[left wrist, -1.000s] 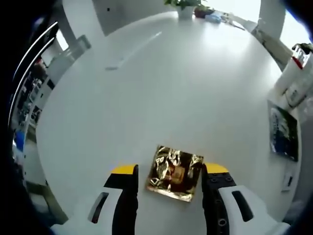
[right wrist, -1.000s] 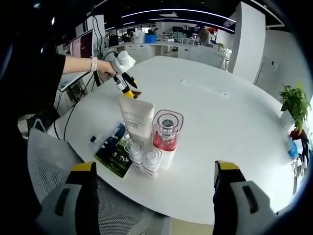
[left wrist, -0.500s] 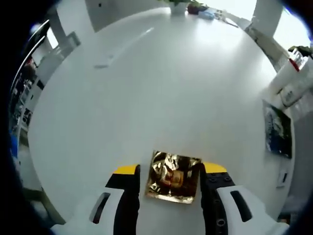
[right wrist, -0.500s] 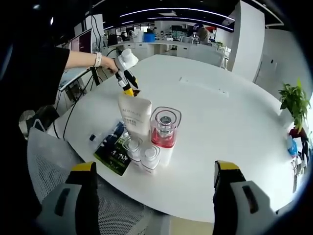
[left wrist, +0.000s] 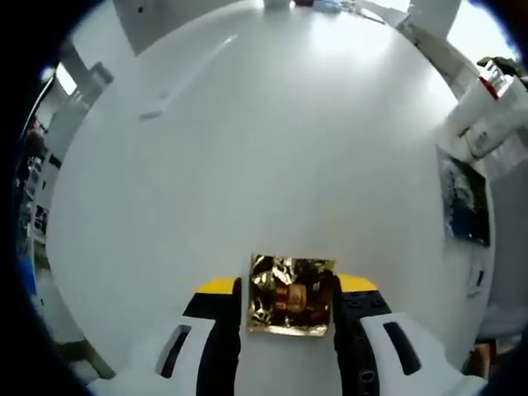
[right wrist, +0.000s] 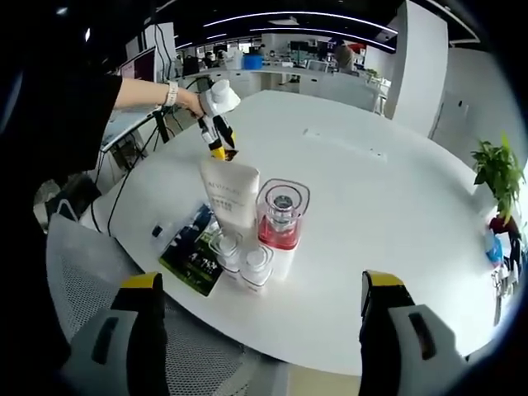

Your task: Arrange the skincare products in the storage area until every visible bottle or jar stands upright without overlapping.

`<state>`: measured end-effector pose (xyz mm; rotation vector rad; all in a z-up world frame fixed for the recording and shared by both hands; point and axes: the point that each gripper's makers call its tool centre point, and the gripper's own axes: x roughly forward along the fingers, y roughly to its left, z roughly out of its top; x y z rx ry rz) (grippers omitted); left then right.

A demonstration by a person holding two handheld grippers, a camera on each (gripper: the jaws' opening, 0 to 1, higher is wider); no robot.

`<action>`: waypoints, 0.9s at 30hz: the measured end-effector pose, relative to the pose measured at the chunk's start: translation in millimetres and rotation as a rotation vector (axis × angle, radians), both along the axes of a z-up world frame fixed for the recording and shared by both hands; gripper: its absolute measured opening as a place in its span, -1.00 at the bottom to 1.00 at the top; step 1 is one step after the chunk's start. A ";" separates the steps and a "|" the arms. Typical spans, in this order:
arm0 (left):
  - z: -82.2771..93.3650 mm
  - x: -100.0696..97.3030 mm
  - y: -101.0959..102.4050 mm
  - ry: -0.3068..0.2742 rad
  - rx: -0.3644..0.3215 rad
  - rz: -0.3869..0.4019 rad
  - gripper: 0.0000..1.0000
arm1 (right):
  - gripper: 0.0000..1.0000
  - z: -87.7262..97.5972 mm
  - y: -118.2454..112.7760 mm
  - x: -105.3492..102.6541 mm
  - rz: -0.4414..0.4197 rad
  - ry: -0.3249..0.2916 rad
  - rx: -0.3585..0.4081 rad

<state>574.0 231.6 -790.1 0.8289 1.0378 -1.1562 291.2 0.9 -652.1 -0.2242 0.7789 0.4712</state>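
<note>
Your left gripper has the gold foil packet straight ahead, sitting flat on the white table between the jaws, which are narrowed to about the packet's width; each jaw looks to be at a packet edge, but I can't tell if it's truly clamped. The packet is roughly square, no real long axis, and lies well in from the table edges. The upright cluster sits near the table edge closest to your right gripper: white tube, red-and-clear bottle, two small white-capped bottles, with a dark flat pack lying just beside them. In the right gripper view the left gripper is past the tube, toward the table's far side. Right jaws are wide, holding nothing, cluster dead ahead and well apart. Left is the nearer hand for the packet.
</note>
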 end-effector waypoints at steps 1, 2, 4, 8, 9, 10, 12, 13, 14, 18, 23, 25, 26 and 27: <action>-0.1 -0.2 0.3 0.001 0.003 -0.011 -0.25 | 0.99 0.4 0.0 0.1 -0.001 -0.001 0.002; -0.2 -0.1 0.5 0.001 0.003 -0.011 -0.27 | 0.99 0.4 -0.5 0.2 -0.003 -0.002 0.003; -0.4 -0.2 0.5 0.001 0.005 -0.014 -0.28 | 0.99 -0.5 -1.4 -0.2 -0.005 0.000 0.001; -0.6 0.3 0.9 0.000 0.010 -0.014 -0.29 | 0.99 -1.2 -1.5 -1.5 -0.008 0.001 0.004; -0.7 0.2 1.1 0.000 0.011 -0.013 -0.29 | 0.99 -1.1 -1.5 -1.9 -0.009 0.002 0.005; -0.7 -0.2 1.2 0.001 0.013 -0.013 -0.29 | 0.99 -0.8 -2.0 -2.3 -0.011 0.000 0.005; -1.0 -2.2 1.1 0.001 0.019 -0.023 -0.29 | 0.99 -0.3 -2.5 -2.8 -0.011 -0.001 0.006; -1.1 -3.6 1.1 0.001 0.023 -0.034 -0.29 | 0.99 -0.1 -2.9 -3.1 -0.011 -0.002 0.005; -1.2 -5.9 1.4 0.003 0.031 -0.046 -0.29 | 0.99 0.0 -3.3 -3.0 -0.012 -0.003 0.004; -1.1 -13.0 3.4 0.007 0.058 -0.075 -0.29 | 0.99 1.4 -3.2 -3.2 -0.009 -0.008 0.003; 2.9 -25.7 5.7 0.009 0.070 -0.086 -0.29 | 0.99 2.6 -2.3 -3.8 -0.011 -0.014 0.010; 5.3 -30.3 6.3 0.008 0.072 -0.087 -0.29 | 0.99 1.9 -1.6 -4.5 -0.008 -0.015 0.011; 6.8 -31.8 7.6 0.008 0.074 -0.086 -0.29 | 0.99 1.6 -1.2 -4.9 -0.006 -0.013 0.012; 7.9 -32.6 8.3 0.007 0.076 -0.086 -0.29 | 0.99 1.6 -0.6 -5.1 -0.003 -0.014 0.013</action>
